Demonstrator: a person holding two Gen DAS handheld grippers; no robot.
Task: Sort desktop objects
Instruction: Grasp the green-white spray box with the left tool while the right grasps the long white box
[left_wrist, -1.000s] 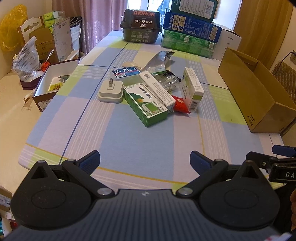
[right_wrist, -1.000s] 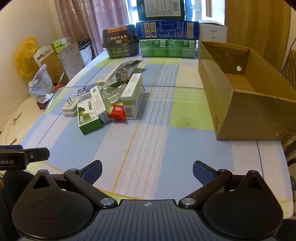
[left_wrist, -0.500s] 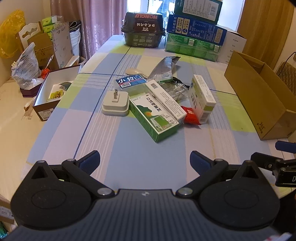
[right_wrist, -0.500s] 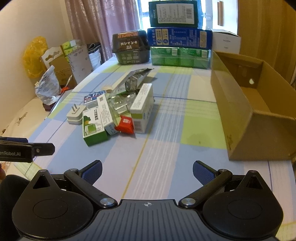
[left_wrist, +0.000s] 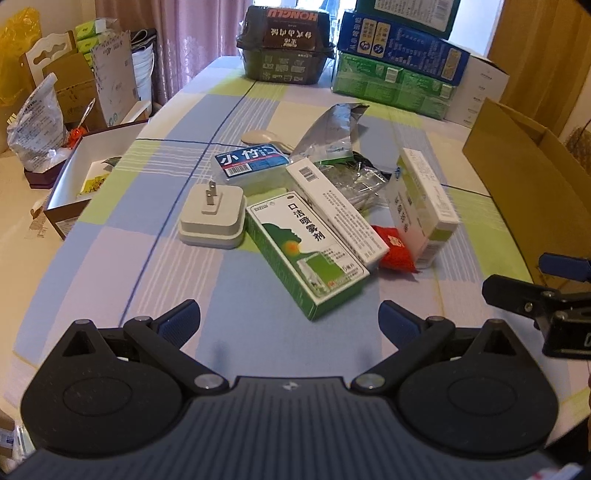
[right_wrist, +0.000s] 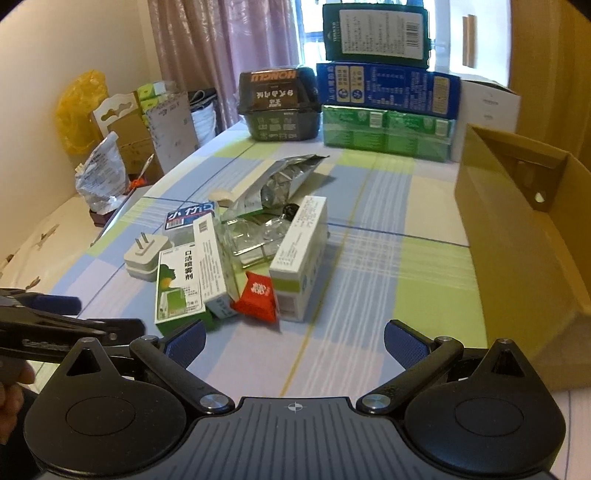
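Left claw (left_wrist: 288, 321) and right claw (right_wrist: 293, 341): both spread wide, empty. Desk (left_wrist: 258, 317) centre: green box (left_wrist: 306, 254) "口洁喷雾剂". Far edge: black "HONGLU" tub (left_wrist: 286, 44).

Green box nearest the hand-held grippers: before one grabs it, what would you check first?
1. Left hand-held gripper open, nothing held: ok.
2. Right hand-held gripper open, nothing held: ok.
3. Green box top free: not ok, a white carton leans across its far edge.
4. Bare tablecloth between left gripper and box: ok.
5. Cardboard box open on top: ok.
6. Its floor clear: cannot tell.
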